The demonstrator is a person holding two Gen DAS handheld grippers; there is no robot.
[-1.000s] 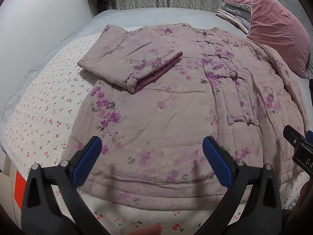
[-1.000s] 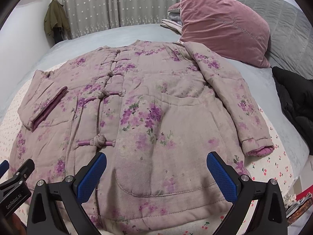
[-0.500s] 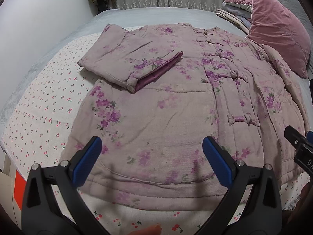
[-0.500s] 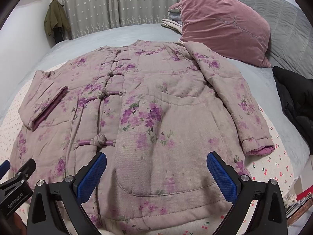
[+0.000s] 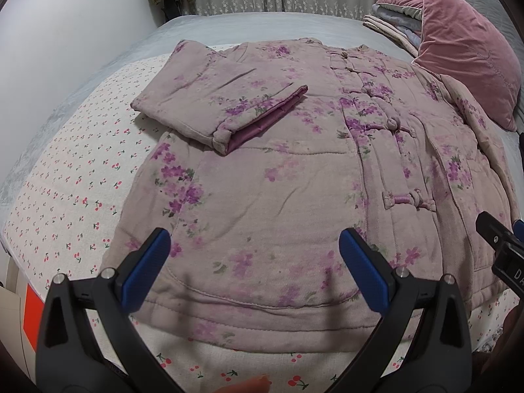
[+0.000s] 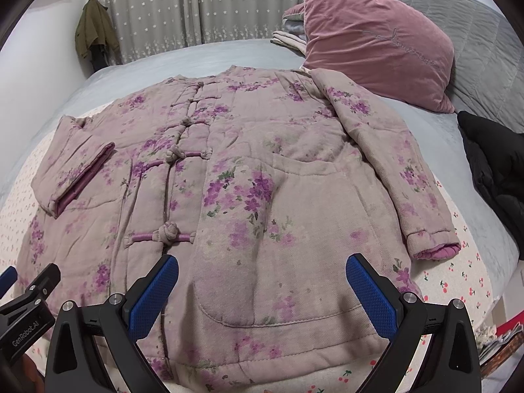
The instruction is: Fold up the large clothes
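Note:
A padded mauve jacket with purple flowers (image 5: pixel 278 170) lies flat, front up, on the bed, buttoned with knot fastenings; it also shows in the right wrist view (image 6: pixel 262 196). Its left sleeve (image 5: pixel 222 101) is folded across the chest. Its right sleeve (image 6: pixel 393 170) lies straight out along the side, cuff near the bed edge. My left gripper (image 5: pixel 255 262) is open and empty just above the hem's left part. My right gripper (image 6: pixel 262 291) is open and empty above the hem's right part, over a patch pocket.
A cherry-print sheet (image 5: pixel 72 177) covers the bed under the jacket. A pink velvet pillow (image 6: pixel 376 46) and folded blankets (image 5: pixel 389 23) lie at the head. A black garment (image 6: pixel 491 170) lies at the right edge. A wall (image 5: pixel 65 32) runs along the left.
Both grippers have drifted only very slightly; the jacket has not moved and both stay open.

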